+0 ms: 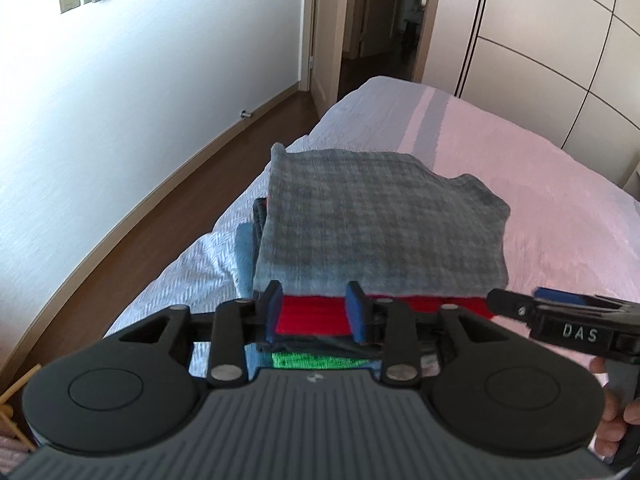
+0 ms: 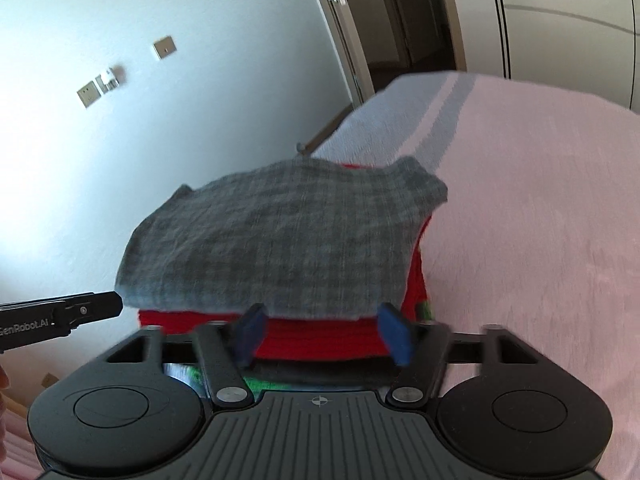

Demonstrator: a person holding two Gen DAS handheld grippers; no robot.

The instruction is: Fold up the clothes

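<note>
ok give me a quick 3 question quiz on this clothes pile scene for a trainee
1. True or false: the grey checked garment lies on top of the stack of folded clothes.
2. Which colour shows directly under that top garment at the near edge? A) yellow B) red C) white
3. Fill in: the stack sits on a ____ with a pink cover.

Key:
1. True. It is the top layer in both wrist views.
2. B. The red garment shows just beneath it, with green fabric lower down.
3. Bed. The left gripper and right gripper both stand open at the stack's near edge, clamping nothing.
</note>
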